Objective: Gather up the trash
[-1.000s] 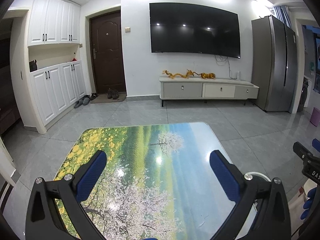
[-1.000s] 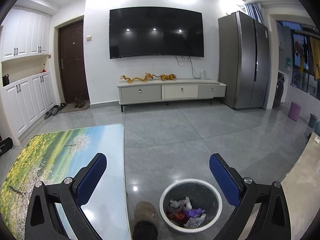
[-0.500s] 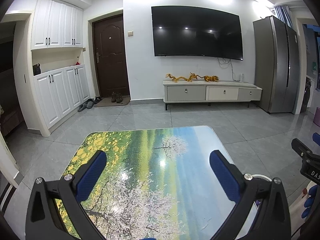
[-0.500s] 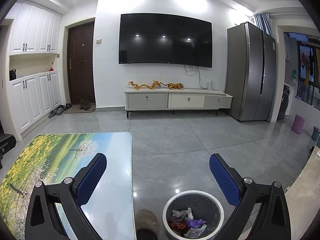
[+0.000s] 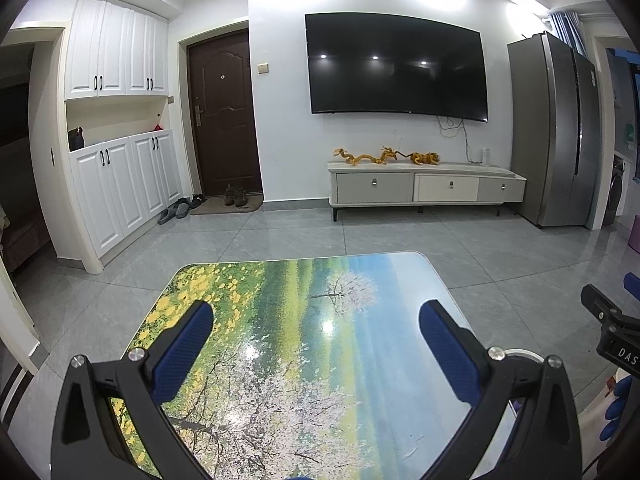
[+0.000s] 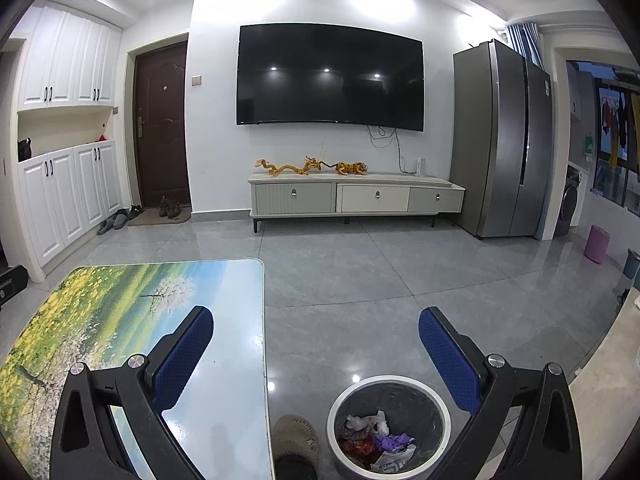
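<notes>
A round dark trash bin (image 6: 389, 426) with a white rim stands on the floor to the right of the table; crumpled paper and purple and red scraps lie inside. My right gripper (image 6: 316, 322) is open and empty, above the table's right edge and the bin. My left gripper (image 5: 316, 320) is open and empty above the landscape-printed table (image 5: 296, 344). No loose trash shows on the tabletop. The right gripper shows at the right edge of the left wrist view (image 5: 612, 328).
A slippered foot (image 6: 296, 440) is between table and bin. A TV cabinet (image 6: 356, 196), fridge (image 6: 504, 140), white cupboards (image 5: 120, 176) and a dark door (image 5: 226, 116) line the far walls. A purple bin (image 6: 596, 243) stands far right.
Both views have tilted and lifted slightly, so the room sits lower in frame. Both grippers stay open and empty.
</notes>
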`<act>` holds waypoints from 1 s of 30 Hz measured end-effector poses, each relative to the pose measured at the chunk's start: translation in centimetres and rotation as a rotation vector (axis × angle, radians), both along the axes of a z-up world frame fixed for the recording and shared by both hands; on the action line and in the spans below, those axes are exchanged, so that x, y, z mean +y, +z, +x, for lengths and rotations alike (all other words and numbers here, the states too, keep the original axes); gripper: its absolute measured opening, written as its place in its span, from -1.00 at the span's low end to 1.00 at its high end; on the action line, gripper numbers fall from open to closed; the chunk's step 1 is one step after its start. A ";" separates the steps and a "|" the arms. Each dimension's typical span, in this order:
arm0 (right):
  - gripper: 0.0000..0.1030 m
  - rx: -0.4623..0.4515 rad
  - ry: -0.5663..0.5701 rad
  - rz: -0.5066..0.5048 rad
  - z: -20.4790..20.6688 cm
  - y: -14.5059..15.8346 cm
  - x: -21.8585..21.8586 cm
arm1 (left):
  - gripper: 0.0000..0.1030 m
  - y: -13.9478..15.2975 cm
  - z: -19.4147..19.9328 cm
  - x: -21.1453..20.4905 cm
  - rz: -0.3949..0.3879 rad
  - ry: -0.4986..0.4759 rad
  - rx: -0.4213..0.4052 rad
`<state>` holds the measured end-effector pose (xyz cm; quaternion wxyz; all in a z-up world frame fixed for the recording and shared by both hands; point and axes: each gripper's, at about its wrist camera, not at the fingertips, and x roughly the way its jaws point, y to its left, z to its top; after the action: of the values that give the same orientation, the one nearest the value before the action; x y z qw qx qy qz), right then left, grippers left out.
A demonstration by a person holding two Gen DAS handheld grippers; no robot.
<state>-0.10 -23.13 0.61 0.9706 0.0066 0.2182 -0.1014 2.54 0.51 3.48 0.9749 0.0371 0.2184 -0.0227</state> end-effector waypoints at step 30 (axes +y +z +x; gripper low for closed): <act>1.00 0.027 -0.012 0.000 0.2 -0.8 0.2 | 1.00 -1.7 0.4 1.0 -0.041 -0.026 0.016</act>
<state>0.14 -22.90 -0.20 0.9669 0.0066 0.2312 -0.1076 2.94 1.56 1.81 0.9733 0.0196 0.2253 -0.0404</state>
